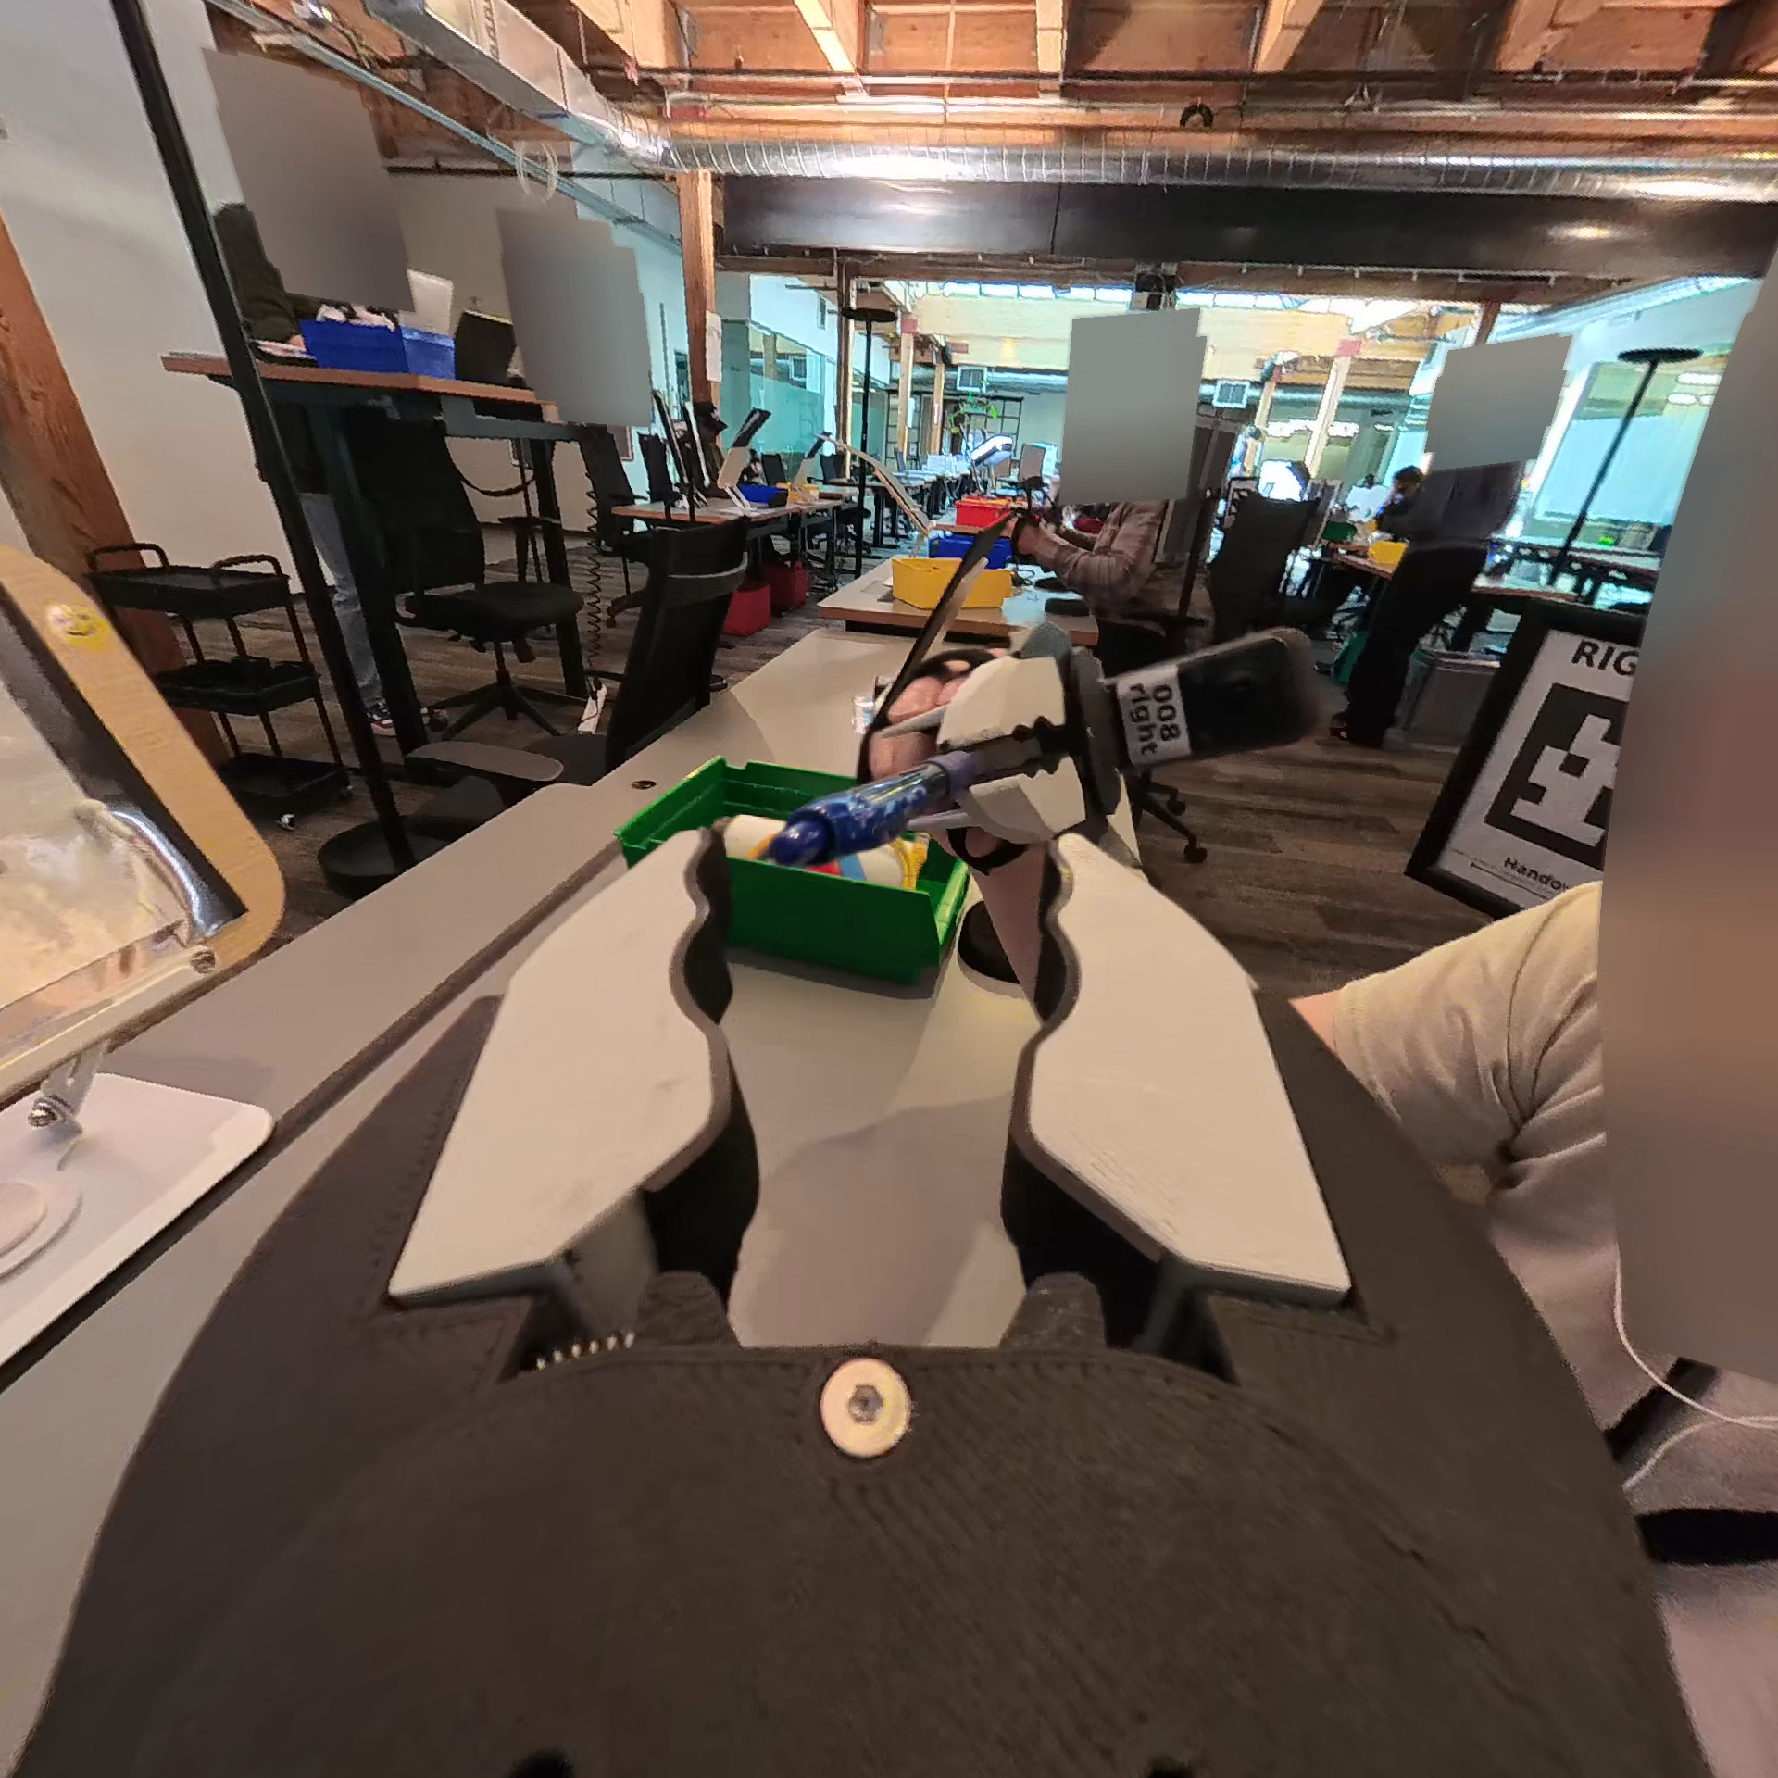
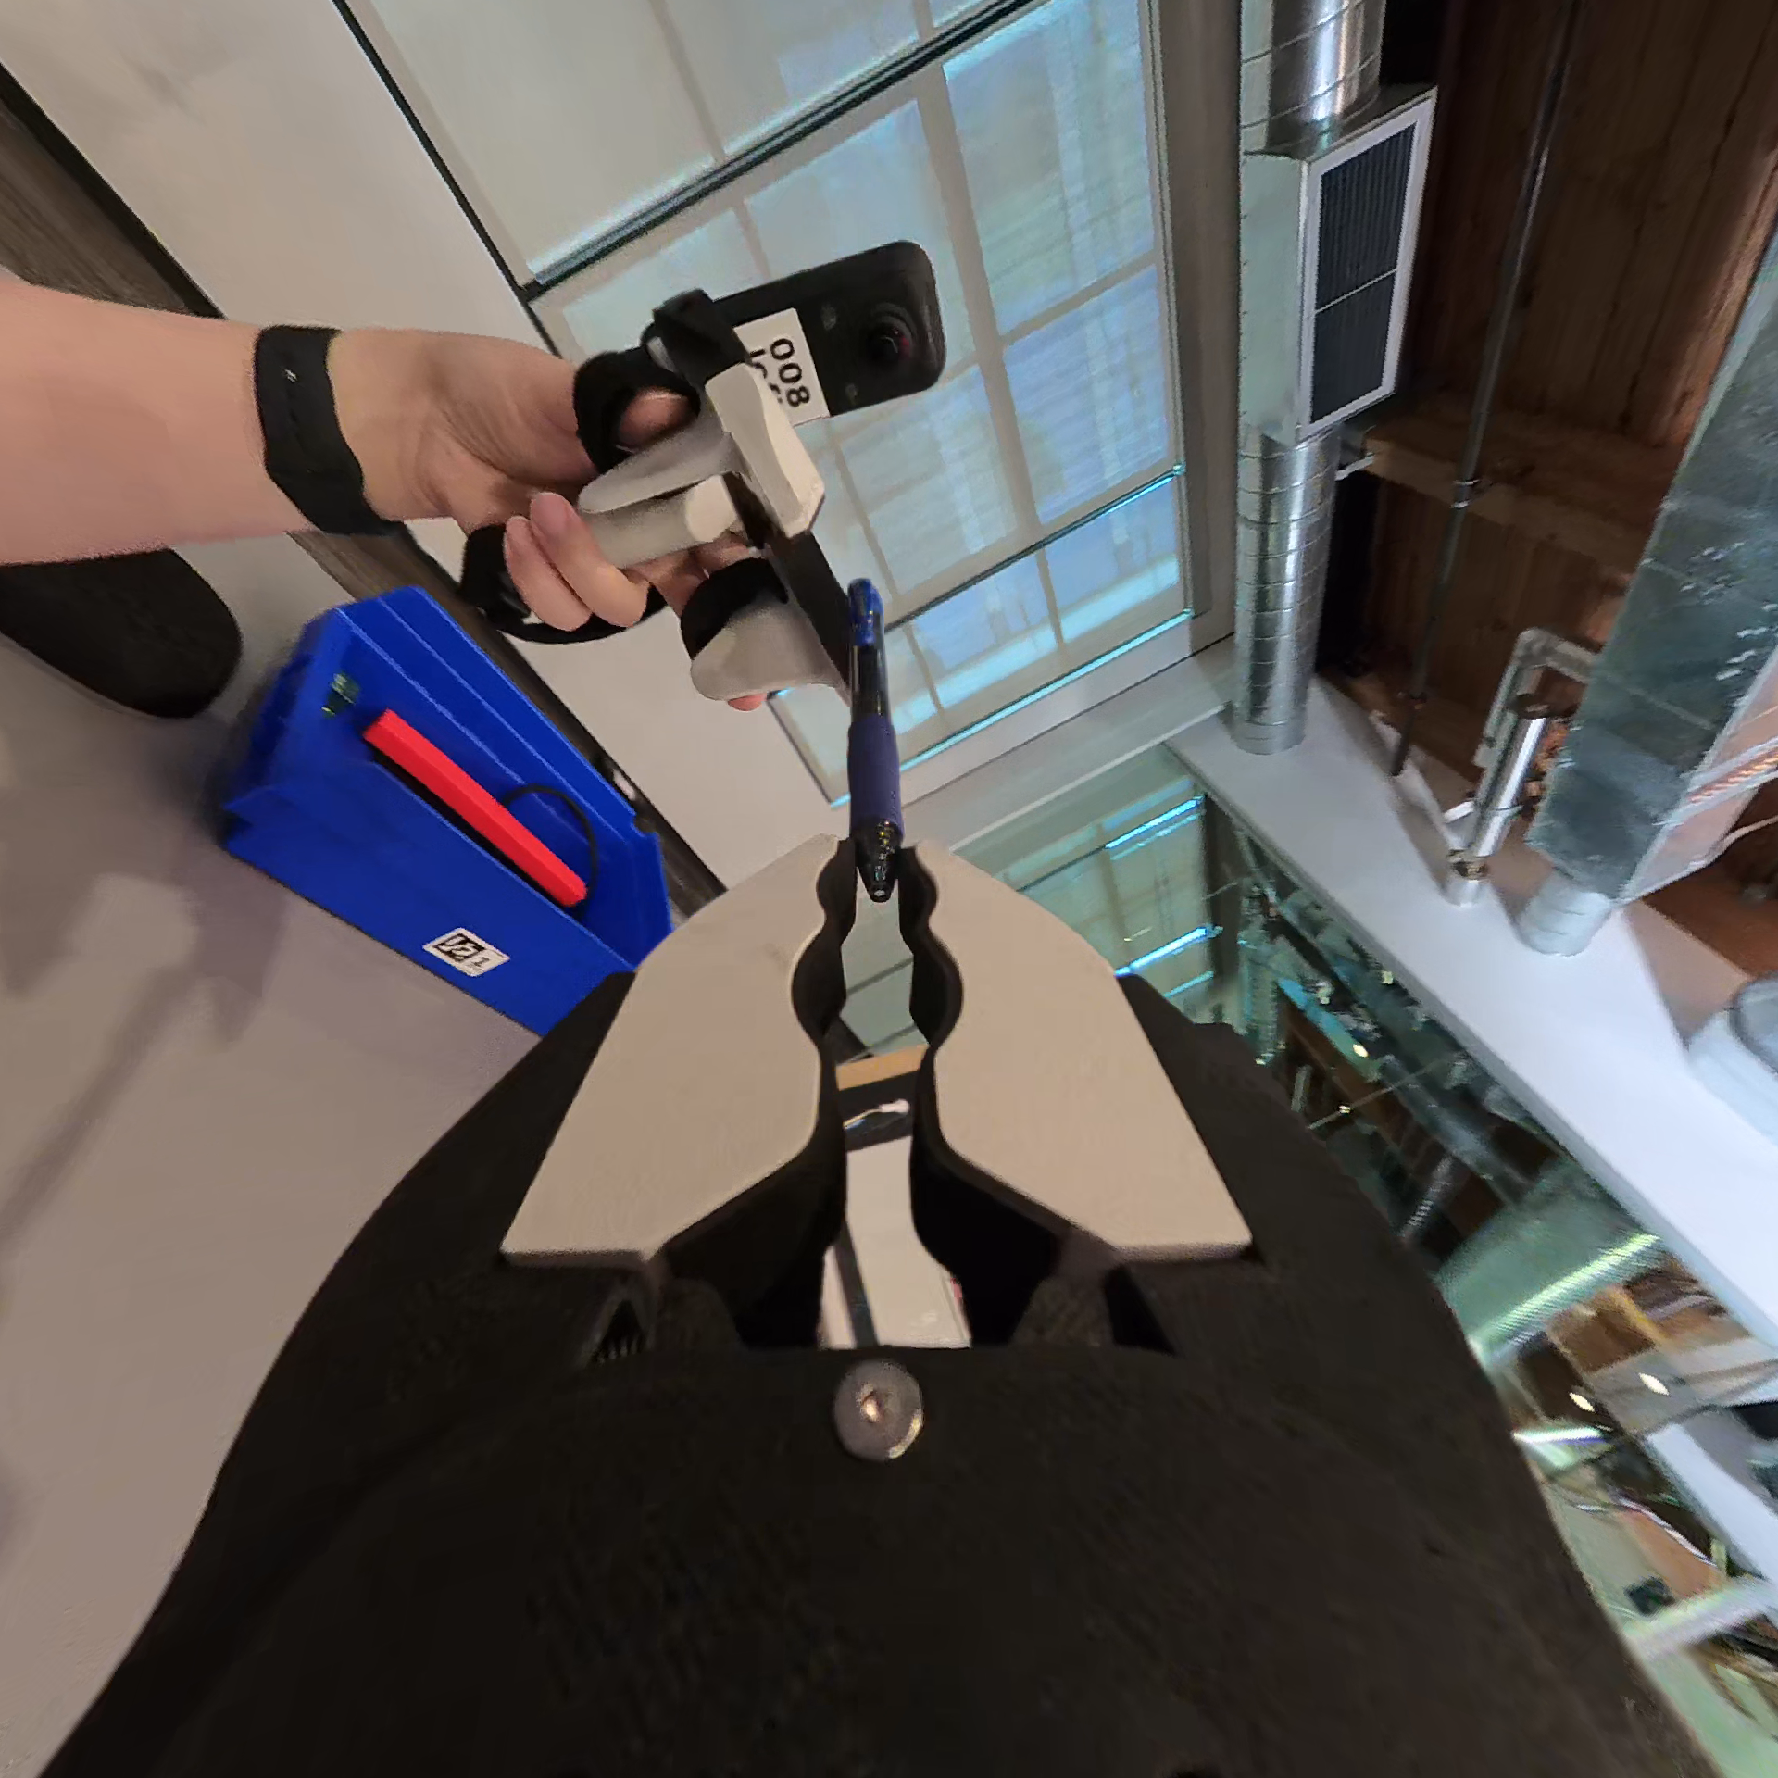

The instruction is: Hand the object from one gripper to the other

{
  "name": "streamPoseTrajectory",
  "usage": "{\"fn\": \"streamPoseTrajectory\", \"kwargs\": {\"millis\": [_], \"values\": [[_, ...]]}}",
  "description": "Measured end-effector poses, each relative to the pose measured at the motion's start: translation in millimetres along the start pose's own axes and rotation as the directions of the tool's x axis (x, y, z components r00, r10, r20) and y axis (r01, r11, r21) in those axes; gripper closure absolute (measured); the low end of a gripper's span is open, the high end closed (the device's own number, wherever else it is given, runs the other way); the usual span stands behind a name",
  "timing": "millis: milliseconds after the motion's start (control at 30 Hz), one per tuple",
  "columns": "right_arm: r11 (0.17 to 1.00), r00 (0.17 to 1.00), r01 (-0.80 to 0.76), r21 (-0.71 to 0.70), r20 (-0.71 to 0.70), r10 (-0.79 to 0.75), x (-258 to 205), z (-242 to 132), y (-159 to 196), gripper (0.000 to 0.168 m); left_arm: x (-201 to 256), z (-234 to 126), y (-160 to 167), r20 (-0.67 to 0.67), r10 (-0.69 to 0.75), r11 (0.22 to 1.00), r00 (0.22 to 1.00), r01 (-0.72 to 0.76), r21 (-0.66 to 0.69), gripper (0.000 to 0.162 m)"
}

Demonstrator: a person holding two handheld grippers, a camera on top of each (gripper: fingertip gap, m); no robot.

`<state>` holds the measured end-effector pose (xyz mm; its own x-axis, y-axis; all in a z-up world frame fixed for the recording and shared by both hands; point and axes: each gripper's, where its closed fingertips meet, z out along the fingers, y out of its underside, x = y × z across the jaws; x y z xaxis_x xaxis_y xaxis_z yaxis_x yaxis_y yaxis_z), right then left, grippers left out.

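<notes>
While the right gripper has its jaws clenched on the tip end of the pen, the pen sticks straight out along the jaw axis. The cap end points at my left gripper. Left jaws are spread wide, nothing in them.

In the left view the pen comes in from the upper right, running down-left, cap end just above and ahead of the left-hand finger — not yet between the two. Its long axis crosses my gap on a slant rather than along it. It hangs in the air over the green bin on the counter.

My call — left is the receiver. It needs to go forward and up so the barrel sits in the gap before closing.
</notes>
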<state>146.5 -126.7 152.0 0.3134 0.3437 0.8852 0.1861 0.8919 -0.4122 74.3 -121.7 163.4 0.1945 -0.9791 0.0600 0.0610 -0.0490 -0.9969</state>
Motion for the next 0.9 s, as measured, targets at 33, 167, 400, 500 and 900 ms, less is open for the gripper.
{"fn": "streamPoseTrajectory", "kwargs": {"millis": [33,167,400,500,900], "values": [[1.0,1.0,0.02,-0.005,-0.013,-0.02,1,0,-1,0.159,-2,-3,-2,0.012,0.007,1.0,1.0,-0.007,0.01,0.1],[0.996,0.994,0.082,-0.042,-0.073,-0.085,9,-1,-2,0.159,-15,-23,-16,0.09,0.02,0.997,0.996,-0.027,0.078,0.096],[0.974,0.946,0.191,-0.125,-0.242,-0.216,29,-5,1,0.159,-50,-80,-56,0.302,-0.122,0.938,0.945,0.01,0.347,0.101],[0.951,0.906,0.253,-0.176,-0.302,-0.297,32,-1,4,0.159,-53,-86,-64,0.296,-0.197,0.9,0.935,0.054,0.432,0.103],[0.914,0.855,0.362,-0.183,-0.326,-0.404,0,32,8,0.159,-58,-42,-47,0.21,-0.296,0.886,0.932,0.186,0.424,0.117]]}}
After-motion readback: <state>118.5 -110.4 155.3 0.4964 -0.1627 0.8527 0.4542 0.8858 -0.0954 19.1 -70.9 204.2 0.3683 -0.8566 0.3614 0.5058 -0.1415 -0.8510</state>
